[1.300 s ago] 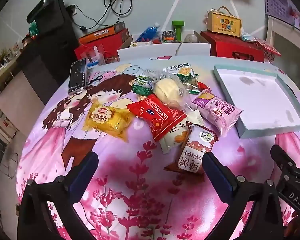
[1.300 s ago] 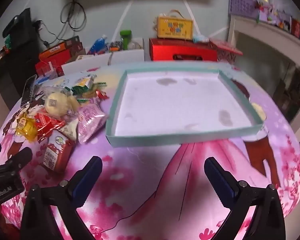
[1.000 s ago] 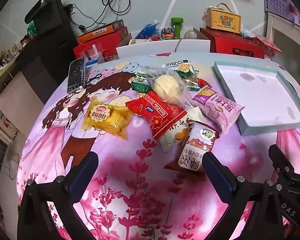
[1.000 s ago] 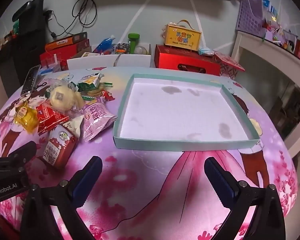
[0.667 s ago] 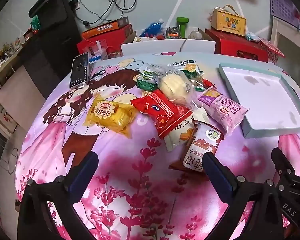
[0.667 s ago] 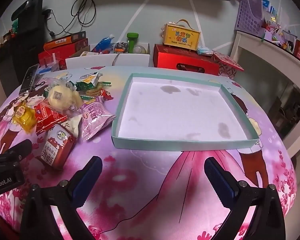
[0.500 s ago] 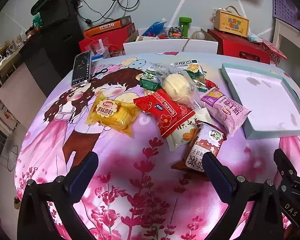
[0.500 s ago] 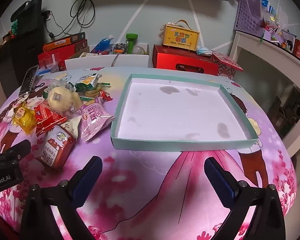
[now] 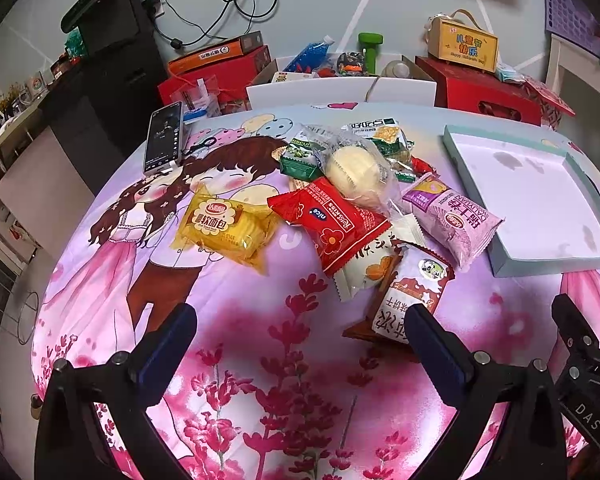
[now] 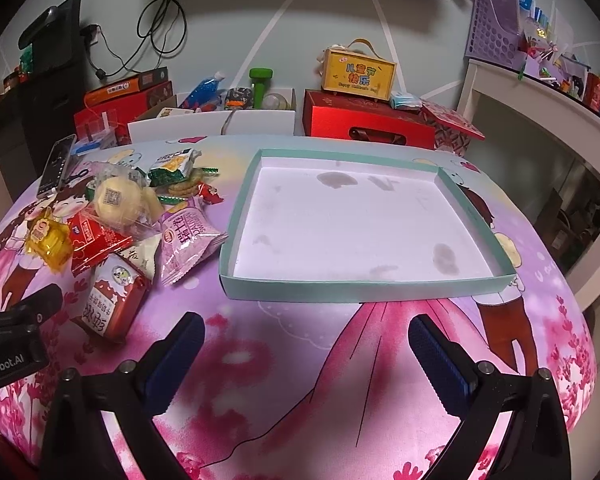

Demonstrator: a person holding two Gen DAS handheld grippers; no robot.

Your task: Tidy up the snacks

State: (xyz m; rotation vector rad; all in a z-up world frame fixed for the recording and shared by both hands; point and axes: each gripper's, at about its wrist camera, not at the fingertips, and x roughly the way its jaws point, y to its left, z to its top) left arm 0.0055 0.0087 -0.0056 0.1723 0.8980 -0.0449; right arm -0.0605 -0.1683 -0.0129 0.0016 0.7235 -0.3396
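Observation:
A pile of snack packs lies on the pink cartoon tablecloth: a yellow cake pack (image 9: 224, 228), a red Nice pack (image 9: 332, 226), a clear bag with a round bun (image 9: 354, 168), a purple pack (image 9: 452, 218) and a brown-red pack (image 9: 408, 296). An empty teal-rimmed tray (image 10: 352, 290) sits to their right. My left gripper (image 9: 300, 332) is open and empty, hovering in front of the pile. My right gripper (image 10: 306, 344) is open and empty, in front of the tray's near wall.
A phone (image 9: 164, 138) lies at the table's far left. Red boxes (image 10: 368, 124), a yellow gift box (image 10: 358, 72) and white box flaps (image 9: 340, 92) stand behind the table. A white shelf (image 10: 540, 120) is at the right.
Both grippers have drifted slightly back and up, so the pile and tray sit a little farther away. Nothing was picked up or moved.

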